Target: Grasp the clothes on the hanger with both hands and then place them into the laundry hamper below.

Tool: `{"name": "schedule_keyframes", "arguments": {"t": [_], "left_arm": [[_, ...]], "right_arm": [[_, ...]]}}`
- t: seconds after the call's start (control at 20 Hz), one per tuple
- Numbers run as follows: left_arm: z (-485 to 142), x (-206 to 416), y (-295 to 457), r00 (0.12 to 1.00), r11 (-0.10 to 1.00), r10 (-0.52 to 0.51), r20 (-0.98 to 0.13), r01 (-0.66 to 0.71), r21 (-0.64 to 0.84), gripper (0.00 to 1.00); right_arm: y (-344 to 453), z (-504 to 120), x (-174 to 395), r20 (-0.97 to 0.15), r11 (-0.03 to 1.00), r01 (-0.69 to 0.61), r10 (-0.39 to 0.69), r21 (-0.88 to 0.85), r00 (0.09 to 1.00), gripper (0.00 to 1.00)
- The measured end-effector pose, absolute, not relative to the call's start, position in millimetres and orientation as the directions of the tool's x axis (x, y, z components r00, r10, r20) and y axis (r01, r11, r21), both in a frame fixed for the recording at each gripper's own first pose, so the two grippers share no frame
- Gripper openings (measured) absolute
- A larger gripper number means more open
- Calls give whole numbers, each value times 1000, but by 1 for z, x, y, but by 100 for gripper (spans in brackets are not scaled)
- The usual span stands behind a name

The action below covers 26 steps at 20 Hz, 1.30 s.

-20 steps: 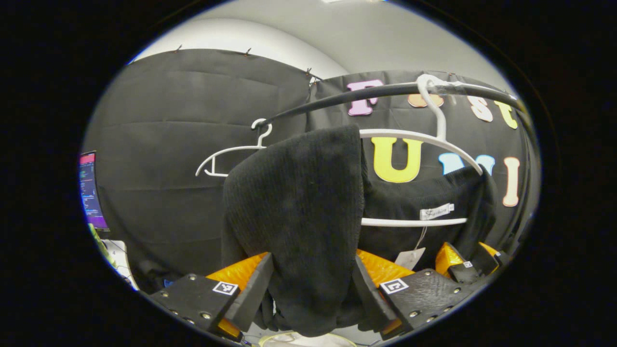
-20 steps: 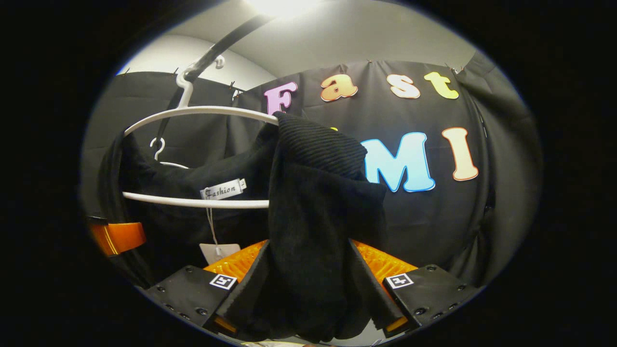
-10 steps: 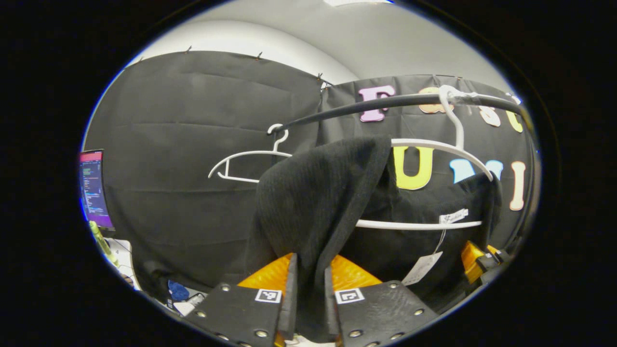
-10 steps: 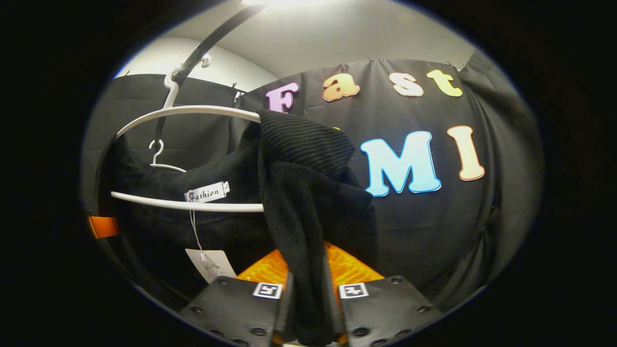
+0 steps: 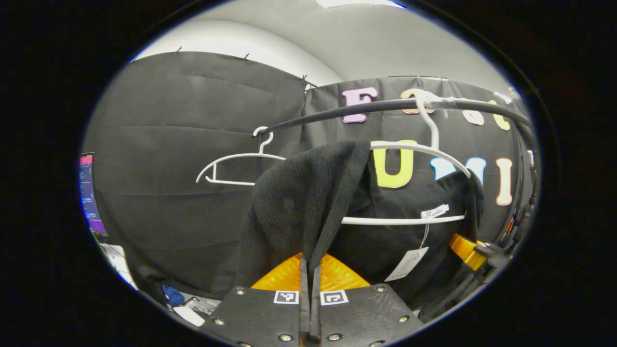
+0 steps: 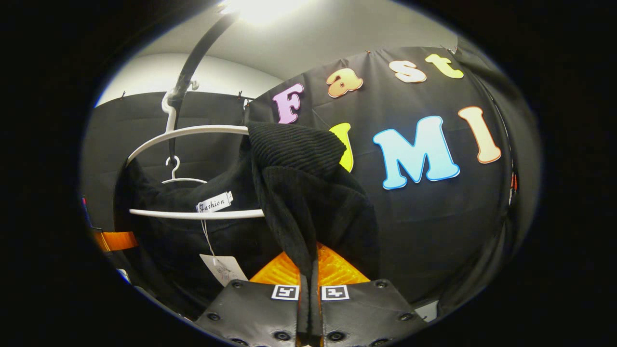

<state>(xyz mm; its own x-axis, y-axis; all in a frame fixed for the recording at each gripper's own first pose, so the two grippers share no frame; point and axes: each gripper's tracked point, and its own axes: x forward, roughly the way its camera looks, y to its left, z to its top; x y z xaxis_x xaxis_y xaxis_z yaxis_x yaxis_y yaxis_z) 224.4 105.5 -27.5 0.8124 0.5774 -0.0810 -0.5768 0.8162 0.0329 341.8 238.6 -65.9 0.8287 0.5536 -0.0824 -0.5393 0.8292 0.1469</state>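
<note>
A black knit garment (image 5: 294, 207) hangs on a white hanger (image 5: 419, 149) from a dark rail (image 5: 366, 107). In the left gripper view my left gripper (image 5: 310, 289) is shut on the garment's left shoulder, cloth pinched between its fingers. In the right gripper view the same black garment (image 6: 308, 193) drapes over the white hanger (image 6: 193, 132), and my right gripper (image 6: 310, 294) is shut on its right shoulder fold. A white label (image 6: 215, 202) and a paper tag (image 6: 222, 268) hang at the collar. The right gripper (image 5: 475, 253) also shows far right in the left gripper view.
A second, bare white hanger (image 5: 236, 161) hangs farther along the rail. A lit screen (image 5: 89, 193) stands at the far left, with small items (image 5: 176, 299) low on a surface beneath it. Black cloth walls close the booth behind.
Both grippers have closed from wide open onto the garment's shoulders, squeezing the cloth to a thin fold. The garment is pulled slightly down and bunched toward each gripper.
</note>
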Motion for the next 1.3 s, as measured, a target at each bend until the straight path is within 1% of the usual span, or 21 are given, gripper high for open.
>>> {"name": "schedule_keyframes", "arguments": {"t": [0.25, 0.4, 0.45, 0.55, 0.6, 0.65, 0.7, 0.75, 1.05, 1.15, 1.3], "left_arm": [[-13, 209, 109, 833, 831, 552, -39, -553, -59, 3], [-9, 203, 103, 861, 853, 508, -19, -506, -129, 1], [-7, 198, 104, 864, 855, 503, -14, -500, -141, 3], [0, 191, 108, 868, 858, 496, 0, -491, -149, 2], [5, 189, 108, 870, 861, 494, 12, -487, -146, 0], [10, 185, 107, 869, 862, 494, 25, -486, -140, 3], [16, 182, 107, 868, 863, 495, 34, -486, -137, 0], [21, 180, 108, 868, 863, 495, 42, -485, -139, 2], [40, 169, 131, 853, 849, 516, 79, -497, -178, 2], [50, 163, 137, 845, 843, 526, 93, -505, -185, 2], [61, 161, 148, 839, 841, 533, 111, -510, -181, 2]], "right_arm": [[221, -60, 339, -76, 838, -512, 532, 188, 843, 0], [213, -54, 337, -68, 839, -505, 527, 203, 847, 0], [210, -51, 337, -65, 838, -504, 526, 210, 848, 3], [206, -47, 335, -61, 831, -508, 533, 226, 844, 3], [205, -45, 333, -60, 824, -514, 541, 236, 839, 3], [203, -45, 331, -61, 819, -520, 548, 242, 834, 3], [201, -45, 327, -63, 814, -527, 556, 243, 829, 3], [199, -44, 326, -65, 808, -535, 564, 245, 823, 3], [182, -32, 314, -46, 757, -588, 624, 285, 780, 3], [170, -25, 316, -33, 757, -581, 617, 301, 787, 3], [156, -12, 316, -5, 778, -547, 577, 308, 817, 3]]}}
